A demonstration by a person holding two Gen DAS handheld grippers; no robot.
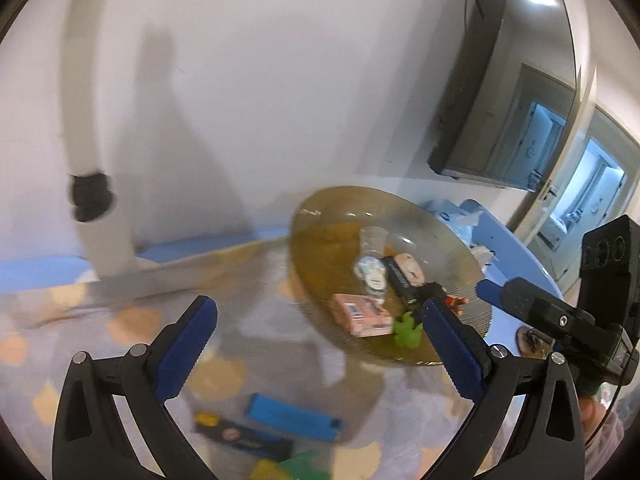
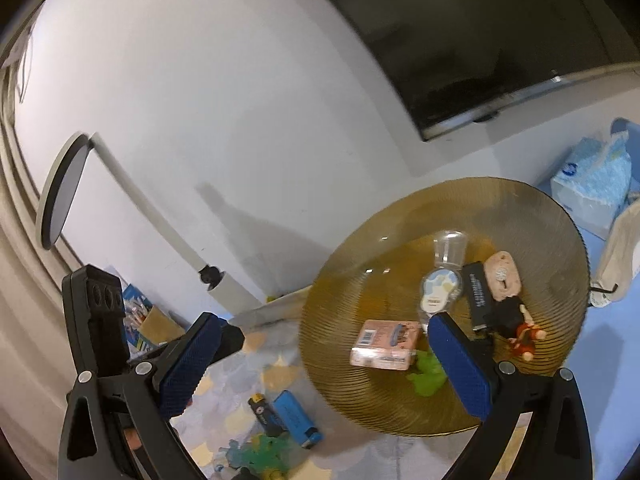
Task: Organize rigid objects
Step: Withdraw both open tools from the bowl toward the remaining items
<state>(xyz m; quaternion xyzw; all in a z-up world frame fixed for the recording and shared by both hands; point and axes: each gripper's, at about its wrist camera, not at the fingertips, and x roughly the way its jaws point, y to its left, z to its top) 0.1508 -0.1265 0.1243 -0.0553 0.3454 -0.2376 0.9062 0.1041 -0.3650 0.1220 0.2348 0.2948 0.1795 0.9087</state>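
Fingers of the left gripper point(image 1: 318, 344) stand spread wide with nothing between the blue pads, and the right gripper point(image 2: 326, 364) is spread the same way, also holding nothing. Both hang above a patterned mat point(image 2: 256, 364), apart from everything on it.

Nearest, on the mat, a blue lighter point(image 2: 297, 417) lies just beside a black lighter point(image 2: 265, 408); in the left wrist view the same pair shows as a blue bar point(image 1: 293, 417) and a dark one point(image 1: 244, 436), both blurred. A translucent green toy point(image 2: 260, 454) lies just below them at the frame's lower edge.

Farther on sits a ribbed amber glass plate point(image 2: 540, 224), seen in the left view too point(image 1: 320, 216). On it lie a pink box point(image 2: 386, 344), a green figure point(image 2: 426, 376) touching the box's corner, a small doll in red point(image 2: 520, 330), a black bar point(image 2: 478, 294), a pink oval piece point(image 2: 502, 276) against that bar, a white-and-blue tag point(image 2: 440, 288) and a clear plastic cup point(image 2: 450, 248).

Beyond the plate, to the right, a blue tissue pack point(image 2: 592, 184) rests on a blue surface point(image 2: 608, 344). Behind, a white lamp point(image 2: 60, 196) stands by the wall, and a dark screen point(image 2: 480, 40) hangs above.
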